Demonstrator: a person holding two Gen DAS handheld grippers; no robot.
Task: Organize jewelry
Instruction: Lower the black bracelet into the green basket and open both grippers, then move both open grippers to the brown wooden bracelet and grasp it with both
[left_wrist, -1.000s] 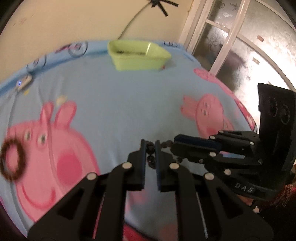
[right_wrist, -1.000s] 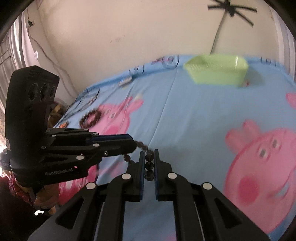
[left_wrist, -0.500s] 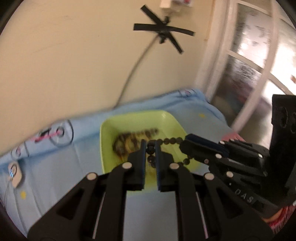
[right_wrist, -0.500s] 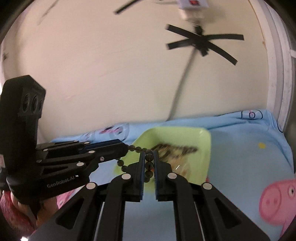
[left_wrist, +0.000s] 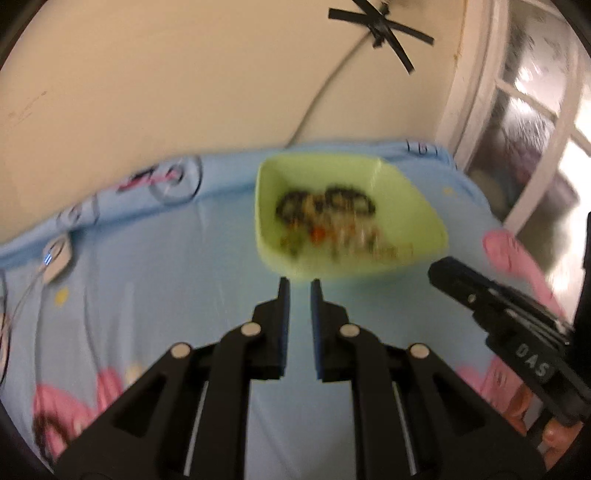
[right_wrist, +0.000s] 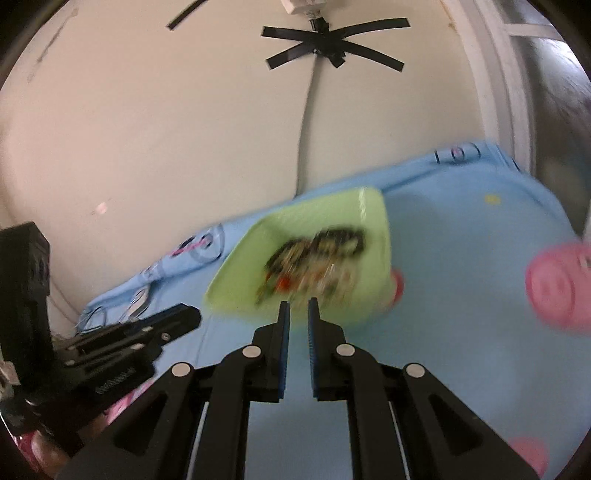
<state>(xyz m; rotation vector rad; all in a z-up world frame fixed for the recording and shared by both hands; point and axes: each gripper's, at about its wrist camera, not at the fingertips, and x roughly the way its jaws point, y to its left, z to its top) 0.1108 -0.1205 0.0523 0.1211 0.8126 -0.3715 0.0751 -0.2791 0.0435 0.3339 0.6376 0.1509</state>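
A light green tray (left_wrist: 266, 192) sits on the blue cartoon sheet near the wall, with a blurred heap of dark bead bracelets and mixed jewelry (left_wrist: 325, 218) inside. My left gripper (left_wrist: 299, 284) hovers just before the tray's near wall, jaws close together with nothing between them. To its right, my right gripper (left_wrist: 439, 269) is also empty. In the right wrist view the tray (right_wrist: 236, 273) and jewelry (right_wrist: 317, 258) lie just beyond my right gripper (right_wrist: 298, 304), jaws narrow and empty. My left gripper (right_wrist: 188, 317) shows at the left.
A blue sheet (left_wrist: 166, 314) with pink pig prints covers the bed. A small white device (left_wrist: 55, 258) with a thin wire lies at the left. A dark ring (left_wrist: 40, 432) shows blurred at the lower left. A window frame (left_wrist: 535, 129) stands at the right.
Both grippers carried a dark bead bracelet between them across the sheet to the green tray. The bracelet is no longer in either gripper. Both have drawn back slightly from the tray.
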